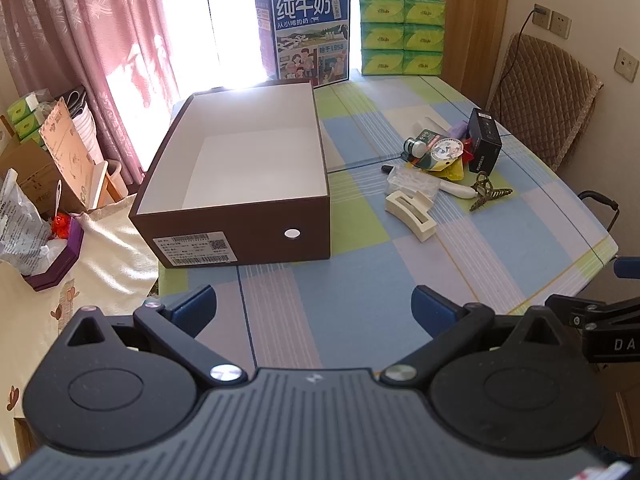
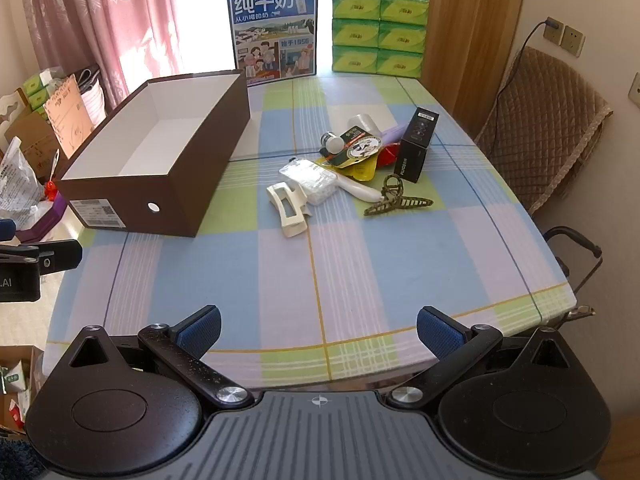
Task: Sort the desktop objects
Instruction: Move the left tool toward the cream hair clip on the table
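Note:
An open, empty brown box (image 1: 240, 216) (image 2: 176, 184) with a white inside stands on the checked tablecloth at the left. A pile of small objects lies to its right: a cream hair claw (image 1: 412, 212) (image 2: 290, 210), an olive hair claw (image 1: 486, 190) (image 2: 394, 198), a black carton (image 1: 485, 145) (image 2: 416, 148), a clear plastic case (image 2: 314, 178) and a round green packet (image 2: 360, 148). My left gripper (image 1: 314, 312) and right gripper (image 2: 318, 328) are both open and empty, above the table's near edge, well short of the pile.
A blue milk carton box (image 1: 306, 36) (image 2: 274, 32) and stacked green tissue packs (image 1: 402, 34) (image 2: 378, 34) stand at the table's far edge. A padded chair (image 2: 548, 128) is at the right. Cardboard boxes and bags (image 1: 44, 184) crowd the left side.

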Motion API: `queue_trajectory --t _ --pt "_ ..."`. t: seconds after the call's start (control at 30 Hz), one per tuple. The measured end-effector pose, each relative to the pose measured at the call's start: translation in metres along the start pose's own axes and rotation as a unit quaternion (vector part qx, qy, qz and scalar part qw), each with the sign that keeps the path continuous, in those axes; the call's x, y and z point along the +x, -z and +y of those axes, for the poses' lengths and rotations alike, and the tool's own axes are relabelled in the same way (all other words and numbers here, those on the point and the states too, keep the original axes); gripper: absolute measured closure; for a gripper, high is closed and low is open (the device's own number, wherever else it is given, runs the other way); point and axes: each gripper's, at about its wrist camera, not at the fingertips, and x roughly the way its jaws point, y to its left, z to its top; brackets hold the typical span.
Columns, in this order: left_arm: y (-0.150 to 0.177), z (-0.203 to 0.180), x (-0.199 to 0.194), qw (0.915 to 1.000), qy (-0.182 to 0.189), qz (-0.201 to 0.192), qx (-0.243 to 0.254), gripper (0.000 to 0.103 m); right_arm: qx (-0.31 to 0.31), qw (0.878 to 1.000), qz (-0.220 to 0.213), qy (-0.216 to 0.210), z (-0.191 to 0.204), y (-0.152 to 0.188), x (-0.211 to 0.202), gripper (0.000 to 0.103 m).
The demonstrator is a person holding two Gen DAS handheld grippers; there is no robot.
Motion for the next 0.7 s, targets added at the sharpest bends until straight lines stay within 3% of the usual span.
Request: queue_trajectory --t 0.7 --pt "-0.007 -0.001 0.012 1.0000 0.003 0.008 0.000 0.001 -0.004 1.000 0.007 -0.002 -0.003 -0.012 0.015 0.002"
